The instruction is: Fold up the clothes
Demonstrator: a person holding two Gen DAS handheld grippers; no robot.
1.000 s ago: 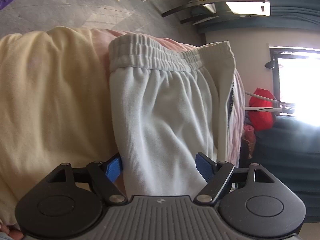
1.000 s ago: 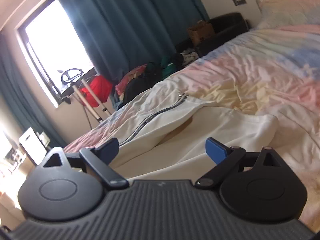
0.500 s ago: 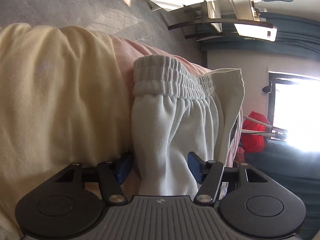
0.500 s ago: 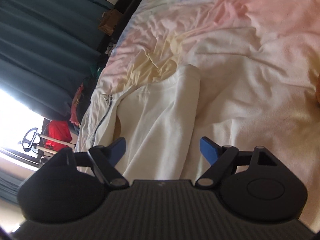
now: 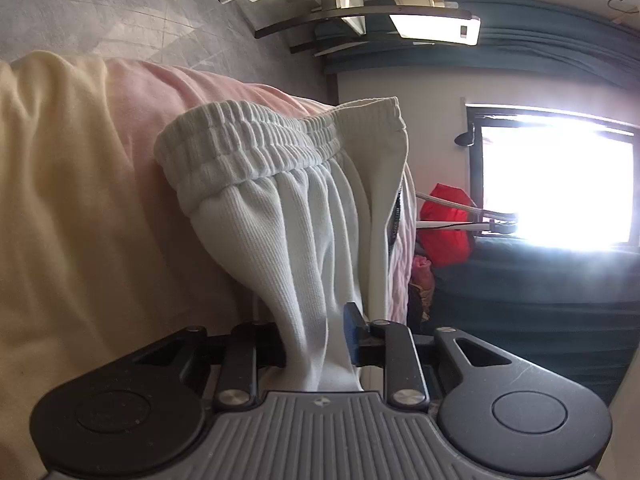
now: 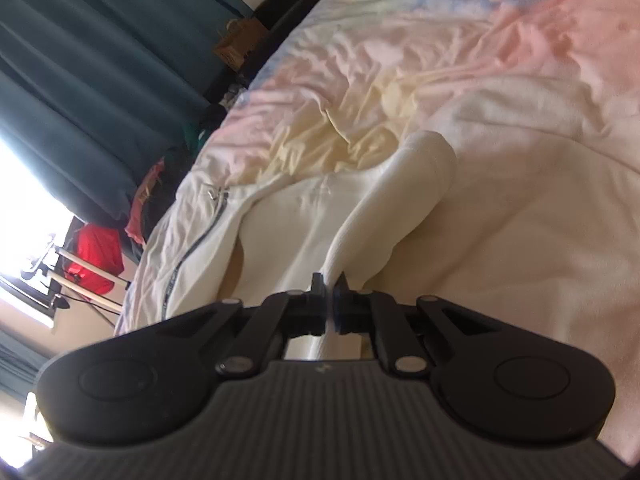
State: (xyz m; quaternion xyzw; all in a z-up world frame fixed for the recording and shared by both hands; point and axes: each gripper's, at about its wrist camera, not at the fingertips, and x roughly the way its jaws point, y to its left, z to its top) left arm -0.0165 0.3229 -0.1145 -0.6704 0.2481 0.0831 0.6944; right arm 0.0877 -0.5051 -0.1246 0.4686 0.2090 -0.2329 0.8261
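A white zip-up garment (image 5: pixel 288 216) lies on the bed, its ribbed elastic hem (image 5: pixel 248 140) bunched toward the far side in the left wrist view. My left gripper (image 5: pixel 316 336) has its jaws closing on a gathered fold of this fabric, and the blue pad (image 5: pixel 351 332) presses against it. The right wrist view shows the same garment's sleeve (image 6: pixel 400 208) with its cuff (image 6: pixel 432 160) and the dark zipper (image 6: pixel 192 248). My right gripper (image 6: pixel 330 296) is closing its jaws on a thin ridge of sleeve fabric, with the pads nearly touching.
The garment rests on a rumpled pastel bed cover (image 6: pixel 400 60) of pink, yellow and blue. Beyond the bed's edge are a red bag (image 6: pixel 96 256), a pile of clothes, a cardboard box (image 6: pixel 236 44), teal curtains (image 6: pixel 80 80) and a bright window (image 5: pixel 560 184). Grey floor (image 5: pixel 100 12) lies past the bed.
Both grippers went from wide open to pinched on the white garment. The right one dropped and rolled toward the sleeve. The fabric between the left jaws has bunched into a narrow fold.
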